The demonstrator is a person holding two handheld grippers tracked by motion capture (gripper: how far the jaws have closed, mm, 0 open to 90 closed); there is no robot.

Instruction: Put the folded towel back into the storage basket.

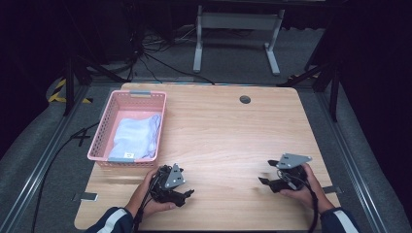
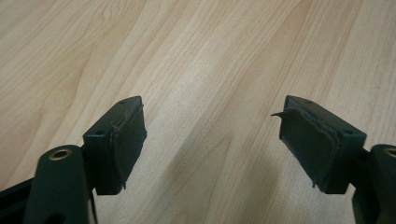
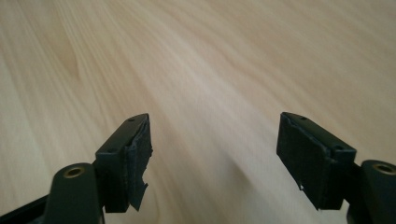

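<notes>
Over at the far left, the pink basket (image 1: pixel 130 127) sits at the table's (image 1: pixel 228 141) left edge with the light blue cloth (image 1: pixel 136 137) folded inside it, a small white label showing at its near end. That cloth reads as the thing in play, and it lies in the basket, well clear of both tools.

Just below the basket's near rim is the left gripper (image 1: pixel 187 193), low over the wood. Its jaws stand wide apart with nothing between them, and bare wood grain shows through the gap in the left gripper view (image 2: pixel 212 140). The cloth lies beyond it and to its left, near but untouched.

Across the bare middle of the table, the right gripper (image 1: pixel 263 180) points left, jaws likewise spread and empty (image 3: pixel 215 149), well apart from the basket.

My judgement: both tools look parked low at the near edge. To do it well, keep them level, jaws slack, clear of the basket rim and of each other.
</notes>
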